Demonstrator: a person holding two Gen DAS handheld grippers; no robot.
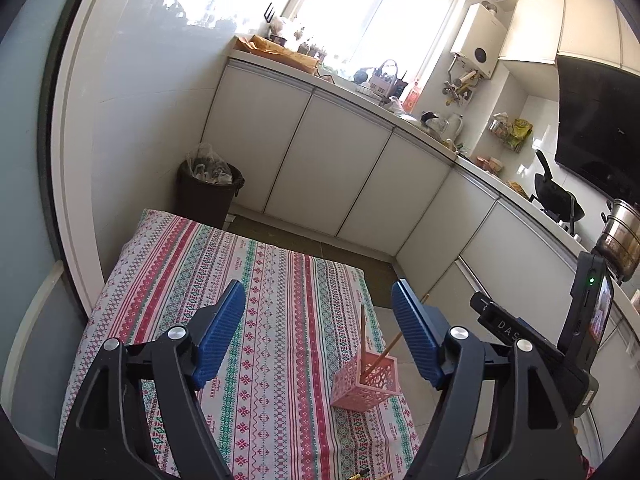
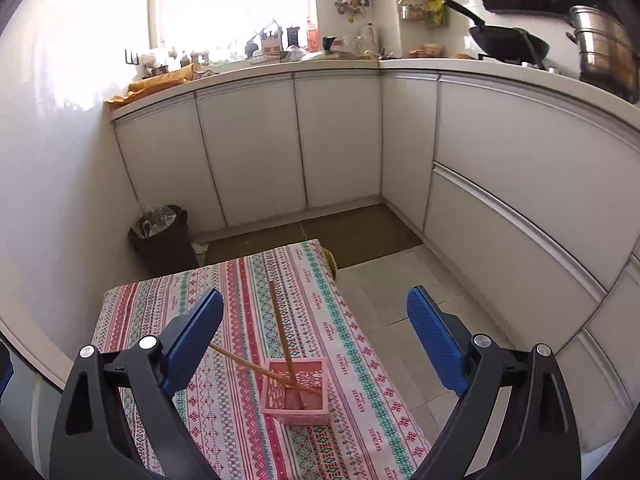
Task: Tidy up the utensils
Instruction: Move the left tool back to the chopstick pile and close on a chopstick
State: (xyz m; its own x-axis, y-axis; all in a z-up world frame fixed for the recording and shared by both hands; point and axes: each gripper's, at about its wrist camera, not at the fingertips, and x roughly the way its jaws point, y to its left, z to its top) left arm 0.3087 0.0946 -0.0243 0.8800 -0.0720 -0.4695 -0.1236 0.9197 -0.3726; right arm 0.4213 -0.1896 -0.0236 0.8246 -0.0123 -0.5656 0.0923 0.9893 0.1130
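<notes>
A pink lattice holder (image 1: 366,384) (image 2: 296,396) stands upright on the table's patterned cloth (image 1: 260,320) (image 2: 240,288), near its right edge. Two wooden chopsticks (image 1: 362,336) (image 2: 280,328) stand in it. One is nearly upright; the other leans out over the rim. My left gripper (image 1: 319,286) is open above the cloth, and the holder sits low between its blue fingers and apart from them. My right gripper (image 2: 316,293) is open wide just behind the holder. The leaning chopstick's end passes close to its left finger (image 2: 192,336); whether they touch I cannot tell.
A dark bin (image 1: 208,192) (image 2: 160,240) with a plastic liner stands beyond the table's far left corner. White cabinets (image 2: 340,140) run along the back and right, with a wok (image 2: 508,44) and steel pot (image 2: 604,48) on the counter. Tiled floor (image 2: 400,288) lies right of the table.
</notes>
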